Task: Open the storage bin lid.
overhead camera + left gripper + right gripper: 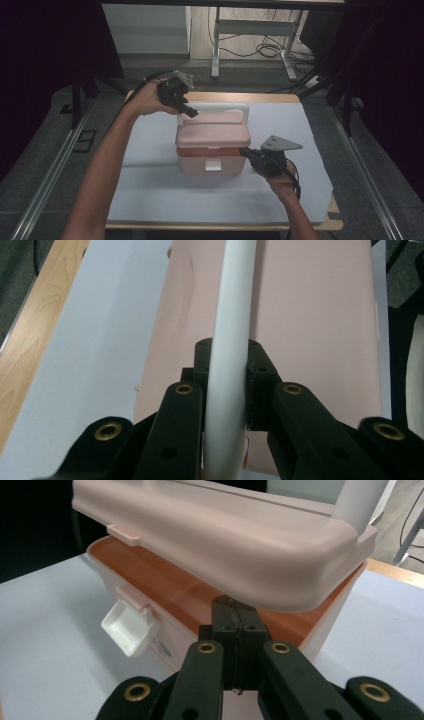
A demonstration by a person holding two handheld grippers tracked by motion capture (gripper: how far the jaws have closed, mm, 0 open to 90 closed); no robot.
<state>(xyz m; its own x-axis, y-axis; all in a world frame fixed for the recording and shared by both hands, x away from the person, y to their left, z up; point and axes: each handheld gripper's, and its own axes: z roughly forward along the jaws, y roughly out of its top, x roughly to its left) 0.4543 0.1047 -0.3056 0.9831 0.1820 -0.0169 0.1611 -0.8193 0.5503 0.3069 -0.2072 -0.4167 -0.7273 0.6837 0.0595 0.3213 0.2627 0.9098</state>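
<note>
Box (212, 150) sits mid-table (150, 200) on the sheet (150, 185), between the two grippers. Left gripper (227, 372) at box's far left corner: handle (230, 315) runs straight up between its jaws, pads touching it each side; lid (310, 315) lies below the handle, spreading both sides of the jaws. Right gripper (235, 625) at box's near right corner: jaws together, tips at the box rim (310, 620), just under the raised lid edge. Latch (127, 627) hangs off the box front, left of those jaws.

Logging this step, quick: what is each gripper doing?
Left gripper: closed on the white handle.
Right gripper: closed, holding nothing, under the box's lid.
</note>
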